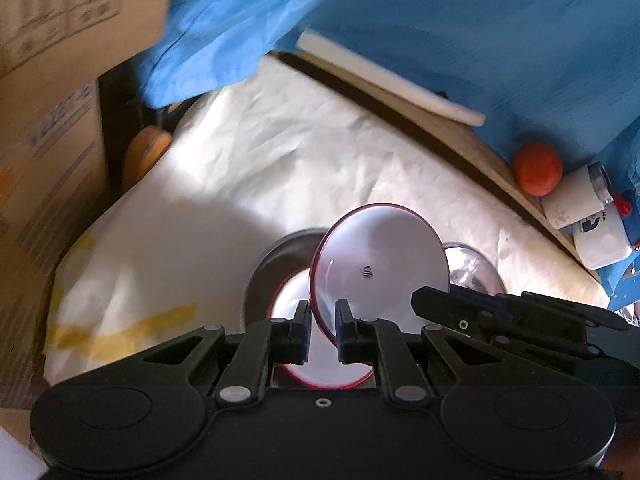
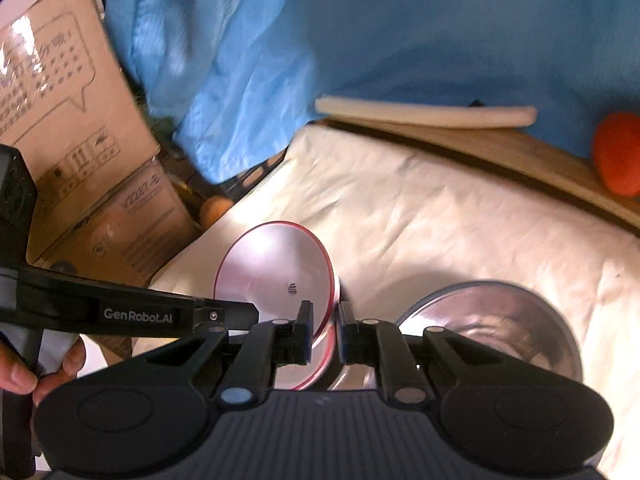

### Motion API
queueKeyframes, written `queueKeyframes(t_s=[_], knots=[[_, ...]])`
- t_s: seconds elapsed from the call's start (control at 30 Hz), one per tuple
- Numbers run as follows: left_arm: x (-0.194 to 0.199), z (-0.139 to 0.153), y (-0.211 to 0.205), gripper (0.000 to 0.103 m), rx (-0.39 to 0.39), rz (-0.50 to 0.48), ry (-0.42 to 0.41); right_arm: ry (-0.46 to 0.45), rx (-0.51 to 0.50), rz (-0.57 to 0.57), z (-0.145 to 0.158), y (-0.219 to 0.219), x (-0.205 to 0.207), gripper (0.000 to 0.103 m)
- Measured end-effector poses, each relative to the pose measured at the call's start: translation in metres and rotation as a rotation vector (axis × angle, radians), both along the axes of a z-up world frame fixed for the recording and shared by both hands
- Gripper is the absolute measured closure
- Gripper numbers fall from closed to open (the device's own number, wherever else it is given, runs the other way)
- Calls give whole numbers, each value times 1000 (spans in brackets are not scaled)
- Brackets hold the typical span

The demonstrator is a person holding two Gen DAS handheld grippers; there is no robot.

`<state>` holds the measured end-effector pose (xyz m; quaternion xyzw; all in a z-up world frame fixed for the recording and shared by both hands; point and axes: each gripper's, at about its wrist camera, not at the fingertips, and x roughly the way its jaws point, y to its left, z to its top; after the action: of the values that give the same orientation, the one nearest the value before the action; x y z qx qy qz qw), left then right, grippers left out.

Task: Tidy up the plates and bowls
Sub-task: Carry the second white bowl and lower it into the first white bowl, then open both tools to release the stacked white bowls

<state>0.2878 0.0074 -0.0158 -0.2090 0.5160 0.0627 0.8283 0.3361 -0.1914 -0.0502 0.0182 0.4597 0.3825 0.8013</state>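
While tilted, white plate (image 1: pixel 380 256), red rim

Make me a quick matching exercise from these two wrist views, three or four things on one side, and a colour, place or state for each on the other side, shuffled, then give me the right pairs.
Things
1. red-rimmed white plate
2. steel bowl
3. ball
4. foam strip

Descriptions
A. orange, at the table's far edge
B. tilted up on edge, clamped in a gripper
C. long and pale, lying against the blue cloth
D. shiny, resting on the white sheet

Pairs: 1-B, 2-D, 3-A, 4-C
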Motion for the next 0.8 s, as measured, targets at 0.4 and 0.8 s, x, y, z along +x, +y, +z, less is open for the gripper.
queueKeyframes(t_s=[0.4, 0.8], knots=[[-15, -9, 11, 90, -9, -28, 38, 77, -40, -32, -14, 9, -17, 90], [-11, -13, 8, 89, 5, -44, 57, 107, -49, -52, -19, 8, -15, 89]])
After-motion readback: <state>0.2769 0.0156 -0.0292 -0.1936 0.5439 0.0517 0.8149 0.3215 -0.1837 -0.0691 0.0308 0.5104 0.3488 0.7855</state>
